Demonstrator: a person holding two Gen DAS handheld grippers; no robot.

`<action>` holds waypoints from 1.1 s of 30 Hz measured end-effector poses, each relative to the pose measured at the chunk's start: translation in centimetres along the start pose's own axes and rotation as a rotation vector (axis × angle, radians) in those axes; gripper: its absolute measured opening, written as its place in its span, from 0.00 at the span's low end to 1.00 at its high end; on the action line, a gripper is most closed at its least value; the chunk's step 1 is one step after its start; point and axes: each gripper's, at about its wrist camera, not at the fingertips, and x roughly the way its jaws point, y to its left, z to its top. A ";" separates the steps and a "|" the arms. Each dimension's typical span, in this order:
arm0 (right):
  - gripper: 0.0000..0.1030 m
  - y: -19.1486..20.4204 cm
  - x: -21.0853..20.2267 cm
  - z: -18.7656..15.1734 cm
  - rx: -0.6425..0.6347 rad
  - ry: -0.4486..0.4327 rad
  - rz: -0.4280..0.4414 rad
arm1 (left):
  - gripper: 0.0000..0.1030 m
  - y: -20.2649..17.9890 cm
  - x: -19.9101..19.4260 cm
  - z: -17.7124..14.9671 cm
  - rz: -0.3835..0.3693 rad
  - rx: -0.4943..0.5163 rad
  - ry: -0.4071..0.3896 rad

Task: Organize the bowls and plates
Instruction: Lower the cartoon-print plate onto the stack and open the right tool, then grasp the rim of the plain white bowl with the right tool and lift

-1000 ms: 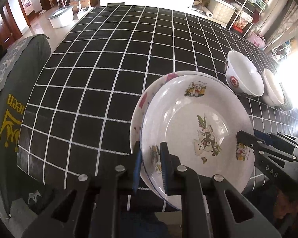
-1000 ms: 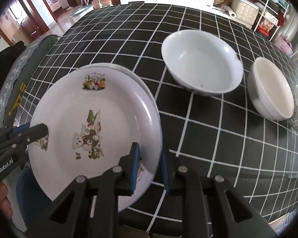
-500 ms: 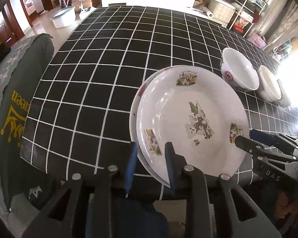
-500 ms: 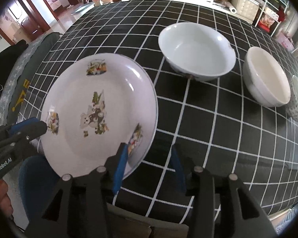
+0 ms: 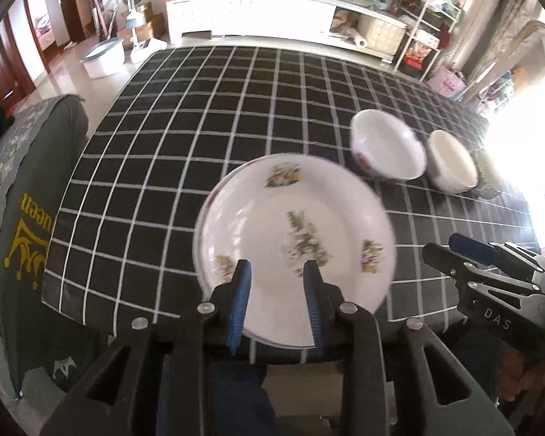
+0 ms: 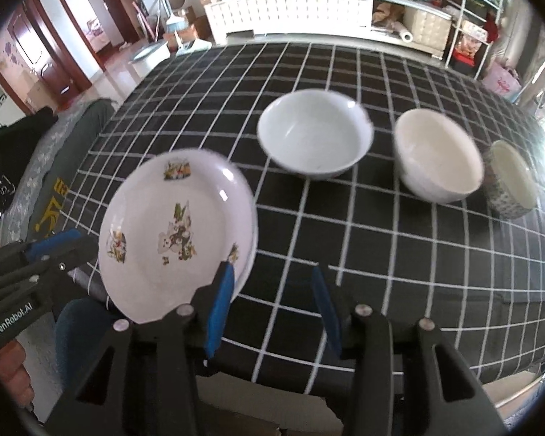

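Your cartoon-print plate (image 5: 294,225) lies atop another plate at the checked tablecloth's (image 5: 185,138) near edge | white bowl (image 6: 314,134), cream bowl (image 6: 437,156), patterned bowl (image 6: 512,181) upright, rowed behind.

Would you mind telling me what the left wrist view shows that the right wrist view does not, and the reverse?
Only the left wrist view shows the red mark on the nearer white bowl and the right gripper from the side. Only the right wrist view shows the patterned cup clearly, both bowls' insides, and the left gripper from the side. Both show the stacked cartoon plates on the checked tablecloth, the cream bowl, and open jaws.
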 end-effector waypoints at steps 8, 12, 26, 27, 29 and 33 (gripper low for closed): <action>0.48 -2.6 -2.6 1.4 0.006 -0.058 -0.013 | 0.31 -4.2 -1.1 2.3 -0.048 0.062 -0.041; 0.48 -3.9 -2.9 2.6 0.014 -0.070 -0.013 | 0.36 -6.2 -1.1 4.1 -0.055 0.095 -0.059; 0.48 -6.8 -0.7 8.4 0.018 -0.057 -0.024 | 0.36 -8.9 3.5 10.2 -0.064 0.127 -0.016; 0.48 -6.9 -0.2 8.9 0.017 -0.052 -0.030 | 0.36 -9.0 3.8 10.6 -0.062 0.126 -0.013; 0.48 -7.3 0.5 9.6 0.013 -0.042 -0.024 | 0.36 -9.0 4.8 11.3 -0.062 0.122 -0.002; 0.48 -7.6 2.1 10.7 -0.003 -0.019 -0.034 | 0.36 -9.0 6.8 12.7 -0.062 0.117 0.025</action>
